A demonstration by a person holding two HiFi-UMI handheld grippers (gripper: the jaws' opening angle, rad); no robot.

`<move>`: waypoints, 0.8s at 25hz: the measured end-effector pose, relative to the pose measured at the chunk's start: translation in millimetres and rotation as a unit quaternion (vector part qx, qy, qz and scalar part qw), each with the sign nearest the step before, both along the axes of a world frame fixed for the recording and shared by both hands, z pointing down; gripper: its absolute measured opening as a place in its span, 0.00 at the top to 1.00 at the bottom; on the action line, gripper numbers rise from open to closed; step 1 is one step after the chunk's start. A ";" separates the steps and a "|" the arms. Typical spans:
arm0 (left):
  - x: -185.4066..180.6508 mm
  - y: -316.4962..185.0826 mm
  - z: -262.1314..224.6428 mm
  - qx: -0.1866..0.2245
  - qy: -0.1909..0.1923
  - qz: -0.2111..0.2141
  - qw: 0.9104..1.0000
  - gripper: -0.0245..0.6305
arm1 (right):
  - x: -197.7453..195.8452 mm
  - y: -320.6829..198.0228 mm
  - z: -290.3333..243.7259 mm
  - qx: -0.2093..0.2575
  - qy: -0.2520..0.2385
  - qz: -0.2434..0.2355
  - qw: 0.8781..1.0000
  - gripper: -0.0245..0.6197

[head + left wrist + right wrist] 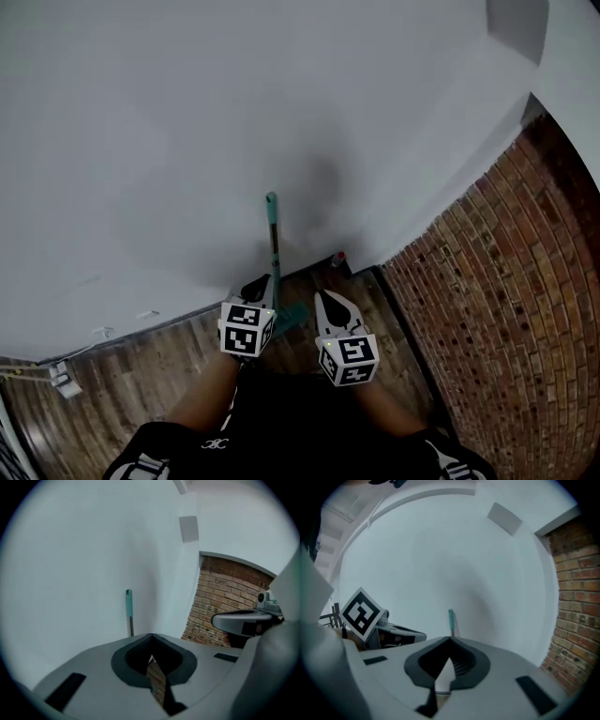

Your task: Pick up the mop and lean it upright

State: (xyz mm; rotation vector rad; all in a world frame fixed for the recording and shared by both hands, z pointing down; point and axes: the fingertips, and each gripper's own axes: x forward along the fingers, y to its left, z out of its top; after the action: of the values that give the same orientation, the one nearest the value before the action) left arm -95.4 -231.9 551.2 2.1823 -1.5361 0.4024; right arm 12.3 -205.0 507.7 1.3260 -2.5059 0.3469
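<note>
Head view gives you the whole layout: the mop stands upright against the white wall, teal grip at the top and teal head down on the wood floor. Your left gripper sits just beside the shaft and your right gripper is on the other side of it, both pointing at the wall.

Only the gripper views show how the jaws stand. In the left gripper view, your left gripper has its jaws together at the tips with nothing between them. The mop rises beyond them against the wall, apart from the jaws. The same view catches your right gripper at its right edge.

The right gripper view shows the same for your right gripper: jaws closed and empty, with the grip poking up behind the tips. Your left gripper and its marker cube show at the left there.

The floor is dark wood plank, seen broadly only from the head camera. A brick wall meets the white wall at a corner to the mop's right, and both gripper views catch it too. A grey panel is fixed high on the white wall. A small red-topped thing sits at the wall foot near the corner.
</note>
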 end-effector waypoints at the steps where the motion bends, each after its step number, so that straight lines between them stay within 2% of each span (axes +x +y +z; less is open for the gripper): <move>1: 10.3 3.7 -1.6 0.001 -0.004 -0.010 1.000 0.97 | 11.6 1.6 -1.9 0.002 -0.014 -0.008 1.000 0.94; 5: 69.3 22.5 -6.0 -0.007 -0.008 -0.042 0.999 0.97 | 62.1 12.4 -5.6 0.004 -0.053 -0.042 0.998 0.94; 10: 146.7 62.7 -10.7 -0.019 -0.038 -0.042 0.998 0.97 | 111.1 23.5 -2.3 -0.017 -0.096 -0.078 0.992 0.94; 15: 153.6 90.6 -3.0 -0.048 -0.053 -0.059 0.996 0.97 | 114.5 38.5 0.2 -0.031 -0.116 -0.097 0.988 0.94; 20: 132.8 97.5 -13.6 -0.033 -0.048 -0.112 0.992 0.97 | 102.9 44.6 0.3 -0.029 -0.104 -0.136 0.985 0.94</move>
State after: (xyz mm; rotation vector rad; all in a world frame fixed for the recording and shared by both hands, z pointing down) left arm 37.3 -134.4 537.6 1.9386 -1.7705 0.4831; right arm 115.2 -160.4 508.0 0.9496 -2.7802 0.5152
